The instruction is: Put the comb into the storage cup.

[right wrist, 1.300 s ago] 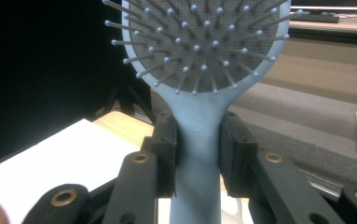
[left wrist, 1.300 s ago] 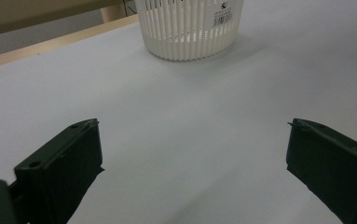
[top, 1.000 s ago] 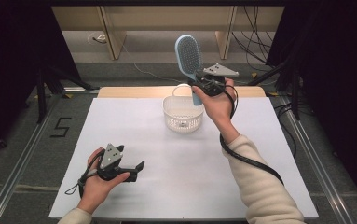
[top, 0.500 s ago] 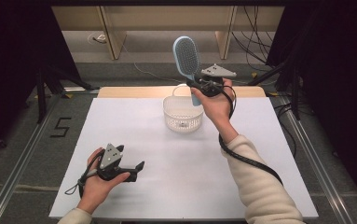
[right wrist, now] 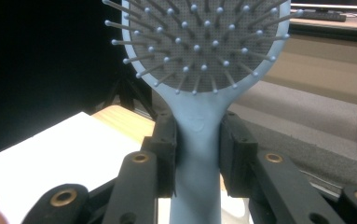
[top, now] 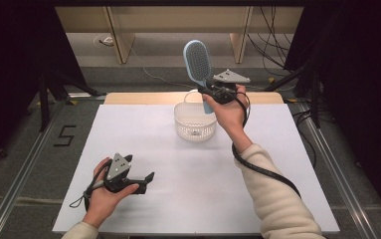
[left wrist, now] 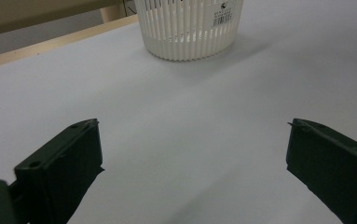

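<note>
A light blue hairbrush [top: 197,60] stands upright above the far side of the white slatted basket [top: 194,121]. My right gripper [top: 211,93] is shut on the brush handle [right wrist: 197,140], with the bristled head [right wrist: 204,42] rising above the jaws. Its lower handle end hangs just over the basket's back rim. My left gripper [top: 147,180] rests low over the near left of the white table [top: 178,169], open with nothing between its fingers [left wrist: 64,163]. It faces the basket [left wrist: 189,25].
A wooden strip [top: 143,97] runs along the table's far edge. Dark stands and cables [top: 277,45] lie on the floor beyond. A floor mark "5" [top: 64,135] is left of the table. A cable trails from the right gripper along the sleeve [top: 262,172].
The brush has tilted slightly to the left above the basket. The left gripper has not moved.
</note>
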Available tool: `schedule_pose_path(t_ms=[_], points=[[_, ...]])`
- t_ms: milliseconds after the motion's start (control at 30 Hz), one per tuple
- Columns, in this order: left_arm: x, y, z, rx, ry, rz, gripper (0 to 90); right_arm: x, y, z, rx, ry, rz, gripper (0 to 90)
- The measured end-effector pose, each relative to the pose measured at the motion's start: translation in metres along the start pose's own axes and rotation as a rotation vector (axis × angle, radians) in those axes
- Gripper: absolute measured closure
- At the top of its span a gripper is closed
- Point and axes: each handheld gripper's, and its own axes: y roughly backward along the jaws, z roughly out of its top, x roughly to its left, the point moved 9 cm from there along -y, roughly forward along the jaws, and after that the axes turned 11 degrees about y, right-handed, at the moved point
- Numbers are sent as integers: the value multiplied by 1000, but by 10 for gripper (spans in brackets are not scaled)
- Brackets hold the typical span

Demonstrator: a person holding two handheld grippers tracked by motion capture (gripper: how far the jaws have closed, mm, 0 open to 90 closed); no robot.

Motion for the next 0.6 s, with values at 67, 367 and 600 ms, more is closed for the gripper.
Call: schedule_pose_path(t_ms=[67, 367, 600], points=[[0, 0, 0, 1, 0, -1, 29, 0, -1, 0, 0, 0, 0, 709], [0, 0, 0, 3, 3, -3, 29, 0, -4, -3, 10, -3, 1, 709], [-1, 0, 0, 3, 4, -3, 29, 0, -7, -5, 16, -4, 3, 709]])
